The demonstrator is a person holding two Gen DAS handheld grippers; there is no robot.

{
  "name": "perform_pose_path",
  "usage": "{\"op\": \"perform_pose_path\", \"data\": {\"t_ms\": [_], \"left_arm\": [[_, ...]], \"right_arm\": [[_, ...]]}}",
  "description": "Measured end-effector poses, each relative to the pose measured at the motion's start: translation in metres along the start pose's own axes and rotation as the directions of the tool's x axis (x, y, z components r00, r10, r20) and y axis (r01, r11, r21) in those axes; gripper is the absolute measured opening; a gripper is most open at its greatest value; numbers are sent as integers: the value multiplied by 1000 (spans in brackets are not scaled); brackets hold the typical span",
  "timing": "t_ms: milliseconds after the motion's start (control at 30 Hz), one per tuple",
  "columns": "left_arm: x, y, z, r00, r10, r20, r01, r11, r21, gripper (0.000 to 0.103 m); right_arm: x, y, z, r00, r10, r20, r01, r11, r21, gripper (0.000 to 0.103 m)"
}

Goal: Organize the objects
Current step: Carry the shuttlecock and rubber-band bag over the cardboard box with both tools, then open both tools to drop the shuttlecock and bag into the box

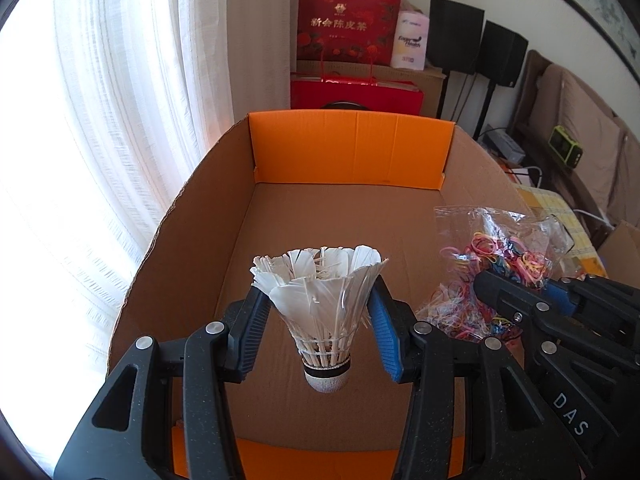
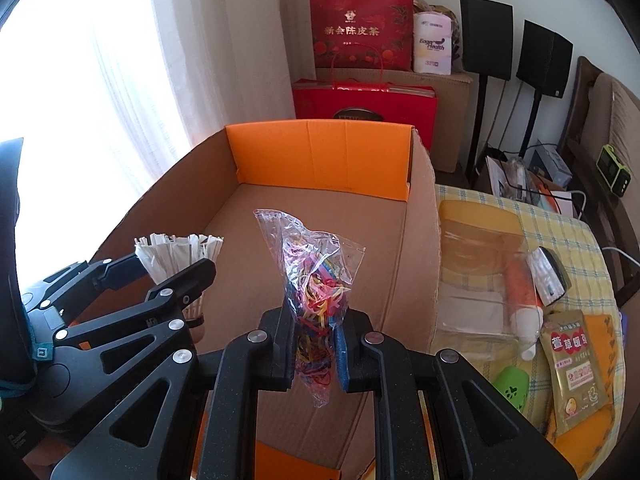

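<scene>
My left gripper (image 1: 320, 312) is shut on a white feather shuttlecock (image 1: 322, 300), cork end toward the camera, held above the open cardboard box (image 1: 348, 148) with orange end flaps. My right gripper (image 2: 314, 344) is shut on a clear plastic bag of coloured rubber bands (image 2: 316, 292), also held over the box (image 2: 320, 160). In the left wrist view the bag (image 1: 496, 260) and the right gripper (image 1: 528, 304) sit to the right of the shuttlecock. In the right wrist view the shuttlecock (image 2: 176, 256) and left gripper (image 2: 160, 276) are at the left.
The box floor (image 1: 332, 220) is bare brown cardboard. Right of the box a yellow checked cloth (image 2: 560, 240) carries a clear bag, a snack packet (image 2: 572, 368), a green item and other small things. Red gift bags (image 2: 360, 28), speakers and a curtain stand behind.
</scene>
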State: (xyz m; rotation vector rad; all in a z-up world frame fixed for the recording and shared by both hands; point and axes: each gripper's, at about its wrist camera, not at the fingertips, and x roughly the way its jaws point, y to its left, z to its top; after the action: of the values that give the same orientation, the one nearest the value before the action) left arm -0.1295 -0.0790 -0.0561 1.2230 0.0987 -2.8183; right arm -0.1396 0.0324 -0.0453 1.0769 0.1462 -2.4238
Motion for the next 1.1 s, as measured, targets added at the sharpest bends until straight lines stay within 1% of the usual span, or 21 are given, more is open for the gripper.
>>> {"op": "perform_pose_path", "data": {"t_ms": [267, 367, 567, 600, 667, 767, 833, 933, 967, 1100], "left_arm": [[1, 1, -1, 1000, 11, -12, -11, 1000, 6, 46], [0, 1, 0, 1000, 12, -17, -12, 1000, -2, 51], [-2, 5, 2, 1000, 10, -17, -11, 1000, -15, 51], [-1, 5, 2, 1000, 11, -18, -11, 1000, -17, 51], [-2, 6, 2, 1000, 11, -19, -12, 1000, -23, 52], [-5, 11, 2, 1000, 9, -14, -9, 999, -43, 61], [-9, 14, 3, 1000, 6, 1, -6, 998, -61, 70], [-14, 18, 6, 1000, 10, 21, -9, 997, -70, 77], [-15, 19, 8, 1000, 12, 26, -10, 997, -71, 78], [-21, 20, 11, 999, 22, 48, -19, 998, -61, 79]], "right_arm": [[3, 6, -2, 1000, -10, -15, 9, 1000, -28, 15], [3, 7, -2, 1000, -12, -17, 12, 999, -30, 16], [1, 7, -2, 1000, -12, -16, 11, 1000, -23, 17], [1, 7, -2, 1000, -13, -15, 13, 1000, -23, 18], [-1, 7, -2, 1000, -16, -10, 16, 1000, -21, 25], [-5, 6, 1, 1000, -19, 1, 19, 1000, -13, 31], [-9, 6, 3, 1000, -21, 13, 21, 1000, -11, 33], [-16, 4, 5, 999, -26, 28, 26, 1000, -5, 40], [-19, 3, 6, 999, -27, 34, 27, 1000, -2, 42], [-26, -1, 9, 998, -40, 52, 40, 999, 6, 43]]}}
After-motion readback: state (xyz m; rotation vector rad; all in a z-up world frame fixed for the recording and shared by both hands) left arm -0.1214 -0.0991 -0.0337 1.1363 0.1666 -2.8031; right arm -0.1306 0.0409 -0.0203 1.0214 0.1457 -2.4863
